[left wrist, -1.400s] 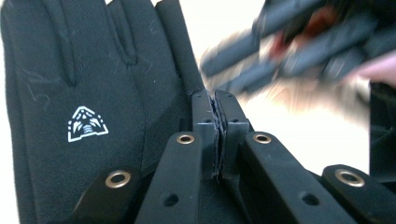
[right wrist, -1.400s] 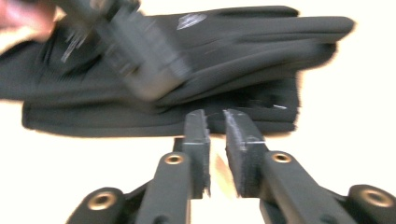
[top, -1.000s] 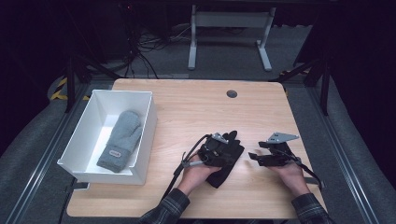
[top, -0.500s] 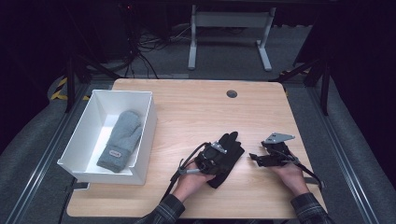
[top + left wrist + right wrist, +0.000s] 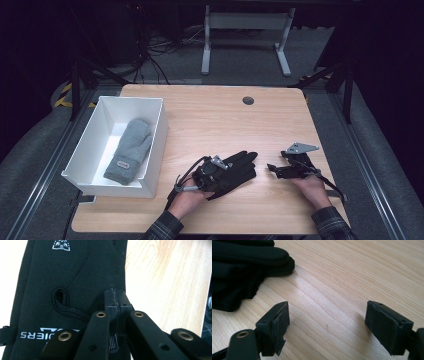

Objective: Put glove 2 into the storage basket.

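Dark surroundings with cables and a metal stand frame a pale wooden table [image 5: 210, 115]. High view: a white rectangular bin [image 5: 95, 172] sits at the table's left edge with a grey knitted mitten [image 5: 131, 150] inside; a black fabric glove [image 5: 239, 167] lies near the middle of the near half. The left gripper [image 5: 217, 172] rests over the glove's cuff end; the right gripper [image 5: 280, 170] sits apart to the right, just beside the glove's fingertips. Bare wood runs between glove and bin, so the leftward path looks open; the bin's near wall is the edge to clear.

Left gripper view: the pads [image 5: 110, 301] are pressed together on a fold at the black glove's [image 5: 62, 290] edge, so the grip is made. The step in hand appears to be picking the glove up; next comes a lift, probably towards the bin.

Right gripper view: its jaws, which have just been opening, stand wide with nothing between them, the wood grain plain in the gap, the glove's fingers [image 5: 249, 255] at far left.
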The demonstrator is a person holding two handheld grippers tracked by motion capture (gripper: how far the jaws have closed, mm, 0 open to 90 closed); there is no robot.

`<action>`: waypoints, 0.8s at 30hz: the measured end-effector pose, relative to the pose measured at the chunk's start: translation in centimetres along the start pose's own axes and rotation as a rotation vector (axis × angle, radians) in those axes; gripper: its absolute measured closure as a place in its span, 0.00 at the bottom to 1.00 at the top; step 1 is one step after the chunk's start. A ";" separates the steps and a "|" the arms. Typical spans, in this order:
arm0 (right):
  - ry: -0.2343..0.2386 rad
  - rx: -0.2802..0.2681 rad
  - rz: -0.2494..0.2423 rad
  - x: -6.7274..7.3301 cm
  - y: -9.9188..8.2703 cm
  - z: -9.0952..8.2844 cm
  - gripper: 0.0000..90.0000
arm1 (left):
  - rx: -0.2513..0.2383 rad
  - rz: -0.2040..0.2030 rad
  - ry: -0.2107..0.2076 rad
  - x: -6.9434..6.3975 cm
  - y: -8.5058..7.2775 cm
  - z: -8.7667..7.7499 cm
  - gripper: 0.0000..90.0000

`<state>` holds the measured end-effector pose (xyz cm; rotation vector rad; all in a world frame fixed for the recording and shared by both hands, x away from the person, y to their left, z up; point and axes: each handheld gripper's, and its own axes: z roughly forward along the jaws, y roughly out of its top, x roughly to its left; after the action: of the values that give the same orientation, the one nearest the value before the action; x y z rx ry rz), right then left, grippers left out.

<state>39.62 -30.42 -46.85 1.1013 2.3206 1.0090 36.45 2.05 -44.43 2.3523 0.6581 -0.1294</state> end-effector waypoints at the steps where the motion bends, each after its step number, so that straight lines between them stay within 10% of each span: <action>1: -0.001 0.002 0.000 0.0 0.0 0.0 0.21 | -0.006 0.007 0.005 0.0 0.1 -0.1 0.99; 11: 0.004 0.006 -0.003 0.0 0.0 0.0 0.19 | -0.089 0.095 0.094 1.1 1.7 -2.2 0.51; 17: 0.003 0.006 -0.002 0.0 0.0 0.0 0.19 | -0.058 0.159 0.122 2.2 2.6 -1.0 0.33; 24: 0.002 0.006 -0.004 0.0 0.0 0.0 0.19 | -0.009 0.138 0.124 3.2 2.7 1.4 0.22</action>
<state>39.63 -30.37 -46.87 1.0980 2.3274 1.0030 40.65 0.80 -44.78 2.4024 0.5514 0.0808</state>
